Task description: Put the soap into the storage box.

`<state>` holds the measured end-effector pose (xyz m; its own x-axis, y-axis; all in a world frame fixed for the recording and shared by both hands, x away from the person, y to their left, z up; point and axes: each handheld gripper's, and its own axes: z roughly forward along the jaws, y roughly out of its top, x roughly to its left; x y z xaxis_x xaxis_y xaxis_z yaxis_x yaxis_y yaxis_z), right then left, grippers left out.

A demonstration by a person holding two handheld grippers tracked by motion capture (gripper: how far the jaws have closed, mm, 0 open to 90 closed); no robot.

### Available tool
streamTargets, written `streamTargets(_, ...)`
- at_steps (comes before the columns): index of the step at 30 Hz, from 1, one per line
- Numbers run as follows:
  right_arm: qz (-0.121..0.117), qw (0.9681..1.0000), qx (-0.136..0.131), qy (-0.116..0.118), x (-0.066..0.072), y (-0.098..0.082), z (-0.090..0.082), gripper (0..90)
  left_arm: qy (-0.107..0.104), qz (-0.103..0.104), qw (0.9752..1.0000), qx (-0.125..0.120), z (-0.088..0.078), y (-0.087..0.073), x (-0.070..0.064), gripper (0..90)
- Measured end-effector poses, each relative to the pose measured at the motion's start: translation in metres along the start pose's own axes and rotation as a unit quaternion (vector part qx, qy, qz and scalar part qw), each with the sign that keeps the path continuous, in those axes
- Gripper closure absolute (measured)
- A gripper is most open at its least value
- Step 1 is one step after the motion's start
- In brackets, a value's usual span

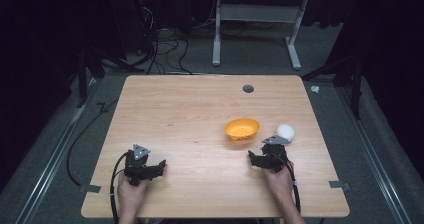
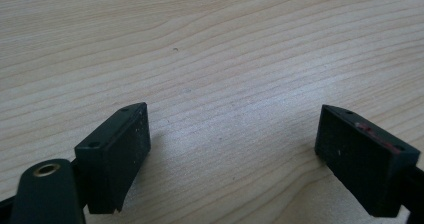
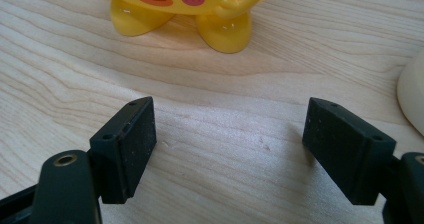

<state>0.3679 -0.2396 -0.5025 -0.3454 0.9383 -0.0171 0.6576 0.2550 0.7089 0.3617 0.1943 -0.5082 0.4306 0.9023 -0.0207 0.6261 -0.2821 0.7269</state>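
A yellow-orange bowl-shaped toy (image 1: 242, 129) with a painted face, red cheeks and small feet (image 3: 190, 14) stands on the right half of the wooden table (image 1: 190, 109). Just right of it lies a white round object (image 1: 286, 131), whose edge appears at the right border of the right gripper view (image 3: 412, 94). My right gripper (image 1: 257, 157) rests low on the table a short way in front of the toy, open, with bare wood between its jaws (image 3: 230, 119). My left gripper (image 1: 159, 165) sits near the front left, open over bare wood (image 2: 232, 129).
A small dark round hole (image 1: 248, 88) sits near the table's far edge. Strips of tape (image 1: 90, 188) mark the front corners. Beyond the table are cables (image 1: 165, 49) on the floor and a white desk frame (image 1: 255, 14).
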Motion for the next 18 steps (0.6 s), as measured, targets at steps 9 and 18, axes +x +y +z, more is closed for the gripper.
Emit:
streamTargets(9,0.003,0.9999,0.005,0.013,0.002,0.003,-0.003,24.2,0.0,0.0,1.0,0.0,0.0,0.0,0.0,14.9)
streamTargets(18,0.011,0.9998,-0.003,0.017,0.0,0.002,-0.013,24.6,0.0,0.0,1.0,0.0,0.0,0.0,0.0,14.9)
